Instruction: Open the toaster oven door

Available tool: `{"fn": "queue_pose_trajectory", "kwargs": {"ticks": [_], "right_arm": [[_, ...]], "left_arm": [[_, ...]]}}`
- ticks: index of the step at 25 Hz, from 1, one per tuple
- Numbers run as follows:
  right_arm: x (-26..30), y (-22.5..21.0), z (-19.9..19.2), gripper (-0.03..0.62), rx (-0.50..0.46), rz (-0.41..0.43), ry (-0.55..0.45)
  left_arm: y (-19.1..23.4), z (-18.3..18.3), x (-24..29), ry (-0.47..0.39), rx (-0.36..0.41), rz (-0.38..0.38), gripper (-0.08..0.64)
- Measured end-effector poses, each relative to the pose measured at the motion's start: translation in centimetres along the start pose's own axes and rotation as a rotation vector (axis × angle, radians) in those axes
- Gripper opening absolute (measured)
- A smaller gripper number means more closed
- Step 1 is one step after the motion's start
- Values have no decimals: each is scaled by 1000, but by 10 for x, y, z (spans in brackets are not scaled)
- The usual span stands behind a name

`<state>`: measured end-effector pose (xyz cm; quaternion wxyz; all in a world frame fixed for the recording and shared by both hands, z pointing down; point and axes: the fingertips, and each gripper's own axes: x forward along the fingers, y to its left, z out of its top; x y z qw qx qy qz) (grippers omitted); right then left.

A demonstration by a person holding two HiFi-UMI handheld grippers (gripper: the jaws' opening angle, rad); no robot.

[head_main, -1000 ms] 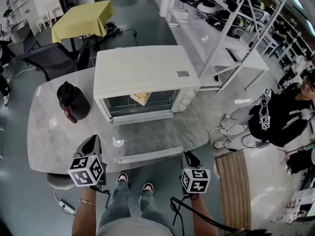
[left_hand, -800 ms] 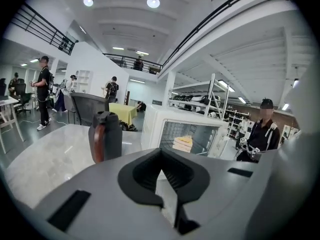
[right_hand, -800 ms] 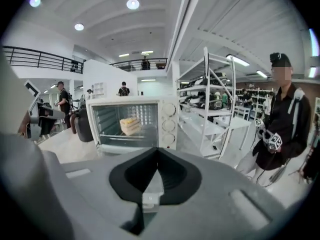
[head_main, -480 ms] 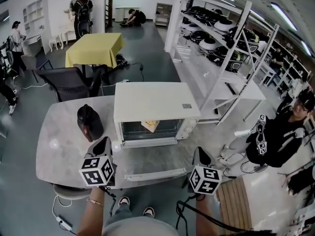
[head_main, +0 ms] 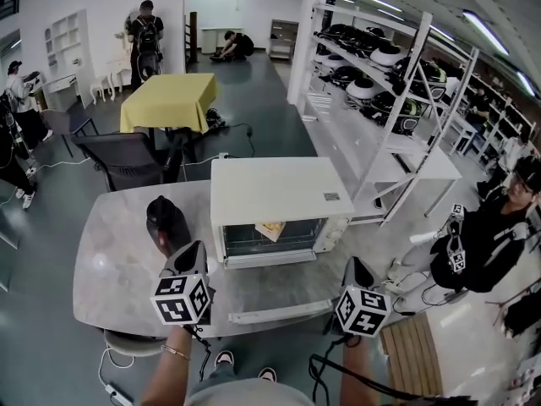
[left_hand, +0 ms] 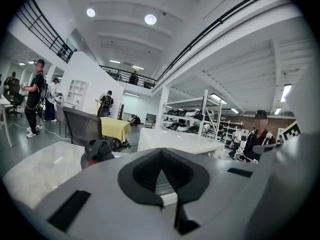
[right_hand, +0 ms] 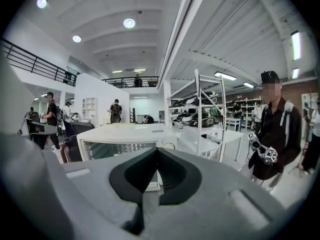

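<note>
One toaster oven (head_main: 279, 201) is counted; one black jug (head_main: 167, 224); one worktop (head_main: 118, 269); one yellow-covered table (head_main: 169, 100); one black chair (head_main: 127, 159); two grippers are counted, a left hand-held gripper (head_main: 190, 249) and a right hand-held gripper (head_main: 355, 266).

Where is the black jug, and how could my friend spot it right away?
Find the big pale grey stone-look table in front of the person, with the white boxy toaster oven on it. Just left of that oven, in the head view, stands the black rounded jug. It is the only dark, round thing on the tabletop.
</note>
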<state>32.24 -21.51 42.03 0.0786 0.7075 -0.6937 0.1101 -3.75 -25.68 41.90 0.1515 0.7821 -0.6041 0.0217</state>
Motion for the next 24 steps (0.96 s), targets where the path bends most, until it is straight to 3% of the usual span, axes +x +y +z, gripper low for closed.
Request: {"fn": "queue_pose_trajectory", "kwargs": {"ticks": [24], "right_arm": [[9, 9, 4, 5, 27, -11, 15]], "left_arm": [[12, -2, 15, 30, 3, -18, 3]]}}
